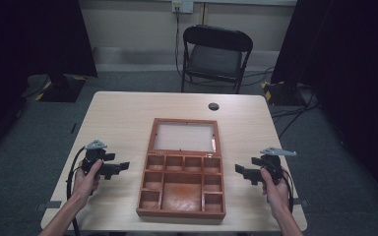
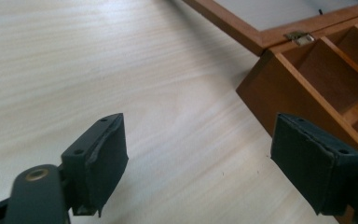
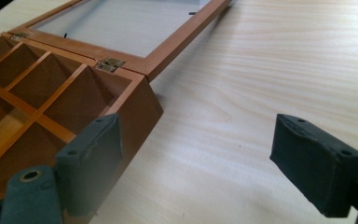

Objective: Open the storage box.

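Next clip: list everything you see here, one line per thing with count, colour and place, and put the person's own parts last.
Light wooden table: one, pale wood, centre of the high view.
Open brown wooden compartment box: one, reddish brown, near middle of the table, compartments empty.
Glass-panelled box lid: one, brown frame, folded back flat behind the box.
Brass hinges: two, along the box's back edge.
Black folding chair: one, beyond the table's far edge.
Round cable hole: one, dark, far side of the tabletop.
Left gripper: black, left of the box, open.
Right gripper: black, right of the box, open.
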`<state>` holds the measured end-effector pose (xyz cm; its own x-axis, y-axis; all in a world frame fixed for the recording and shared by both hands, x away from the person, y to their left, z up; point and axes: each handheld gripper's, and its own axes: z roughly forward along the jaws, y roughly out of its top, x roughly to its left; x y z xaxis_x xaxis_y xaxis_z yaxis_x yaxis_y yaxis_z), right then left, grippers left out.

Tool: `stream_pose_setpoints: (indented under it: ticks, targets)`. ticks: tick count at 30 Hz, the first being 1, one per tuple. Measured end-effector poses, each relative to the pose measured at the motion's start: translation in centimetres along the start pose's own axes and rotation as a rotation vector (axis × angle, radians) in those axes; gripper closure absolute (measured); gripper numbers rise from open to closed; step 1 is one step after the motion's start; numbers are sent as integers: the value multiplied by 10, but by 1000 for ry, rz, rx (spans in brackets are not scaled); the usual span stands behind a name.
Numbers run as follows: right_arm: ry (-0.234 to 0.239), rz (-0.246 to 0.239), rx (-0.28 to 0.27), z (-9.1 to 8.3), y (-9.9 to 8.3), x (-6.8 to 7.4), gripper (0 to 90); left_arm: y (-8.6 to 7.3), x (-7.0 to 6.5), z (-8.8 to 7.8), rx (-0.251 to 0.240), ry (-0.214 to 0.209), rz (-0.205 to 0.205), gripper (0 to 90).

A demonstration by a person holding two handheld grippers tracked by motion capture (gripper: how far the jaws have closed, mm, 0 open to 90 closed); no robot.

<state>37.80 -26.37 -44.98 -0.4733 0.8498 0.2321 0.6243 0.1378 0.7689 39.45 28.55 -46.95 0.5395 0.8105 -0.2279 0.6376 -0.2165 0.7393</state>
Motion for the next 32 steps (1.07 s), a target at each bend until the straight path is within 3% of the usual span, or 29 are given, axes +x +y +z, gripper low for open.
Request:
stream_pose_setpoints:
  ticks: [3, 8, 16, 20, 22, 26, 27, 32]
  targets:
    - [-24, -17, 11, -6, -7, 0, 155, -5, -4, -3, 47, 38, 50, 187]
    - [-40, -5, 34, -12, -21, -3, 155, -17, -6, -7, 80, 46, 53, 189]
    - [-81, -13, 97, -9, -39, -10, 148, -34, -4, -6, 92, 131, 57, 189]
    - [-107, -24, 148, -4, -47, -14, 148, -37, -4, -3, 89, 167, 97, 173]
    - [-128, -45, 143, -2, -49, -13, 145, -39, -5, -1, 81, 201, 134, 169]
    - [-218, -110, 95, 3, -56, -12, 136, -43, 1, 3, 45, 196, 127, 56]
    - [-221, -132, 78, 4, -58, -12, 113, -42, 1, 3, 49, 200, 129, 39]
    - [-234, -128, 81, 5, -58, -13, 91, -42, 1, 3, 51, 204, 129, 30]
